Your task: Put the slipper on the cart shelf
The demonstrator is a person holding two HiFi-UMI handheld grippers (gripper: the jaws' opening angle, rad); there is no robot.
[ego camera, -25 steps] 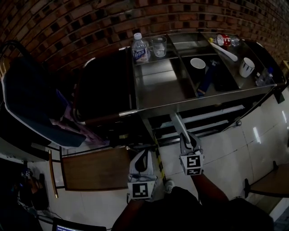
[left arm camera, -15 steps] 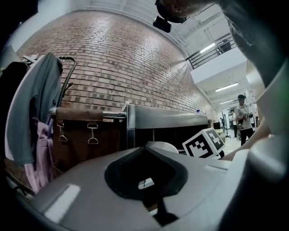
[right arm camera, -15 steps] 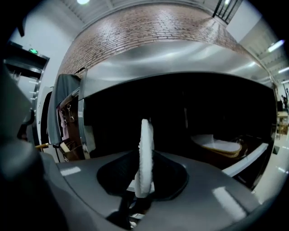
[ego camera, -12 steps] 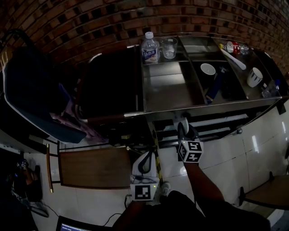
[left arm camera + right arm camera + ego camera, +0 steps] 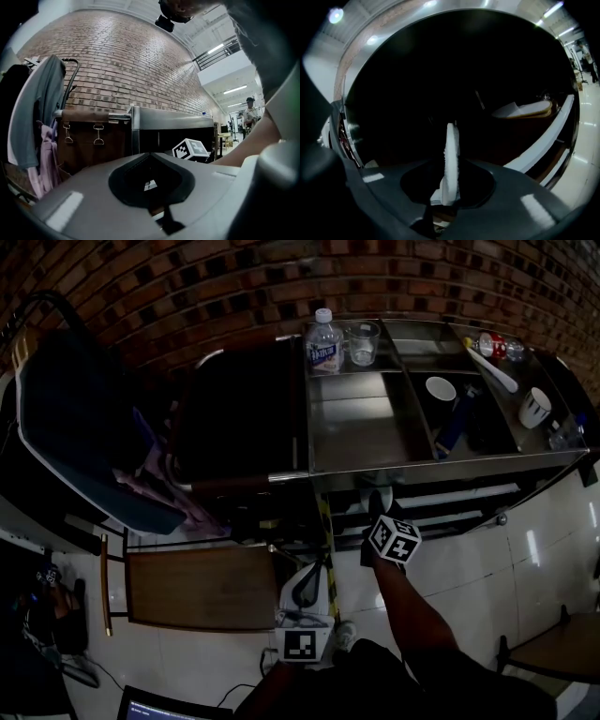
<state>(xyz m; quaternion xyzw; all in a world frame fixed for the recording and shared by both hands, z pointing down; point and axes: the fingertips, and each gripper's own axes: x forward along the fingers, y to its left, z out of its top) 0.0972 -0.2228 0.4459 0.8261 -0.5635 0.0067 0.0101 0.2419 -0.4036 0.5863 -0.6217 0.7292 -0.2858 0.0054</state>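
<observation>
Carrying-in step: the right gripper (image 5: 377, 506) reaches under the steel cart (image 5: 356, 432) at 12 o'clock in the head view, jaws pinching the white slipper (image 5: 450, 159), which stands edge-on between them and points into the dark shelf bay. The slipper is in the air, not yet resting on the cart shelf (image 5: 441, 495). A pale flat thing (image 5: 524, 109) lies in there at 2 o'clock, well apart. The left gripper (image 5: 305, 589) hangs low at 6 o'clock, jaws pressed together on nothing. Next, I judge, calls for pushing deeper, laying the slipper flat, then letting go
</observation>
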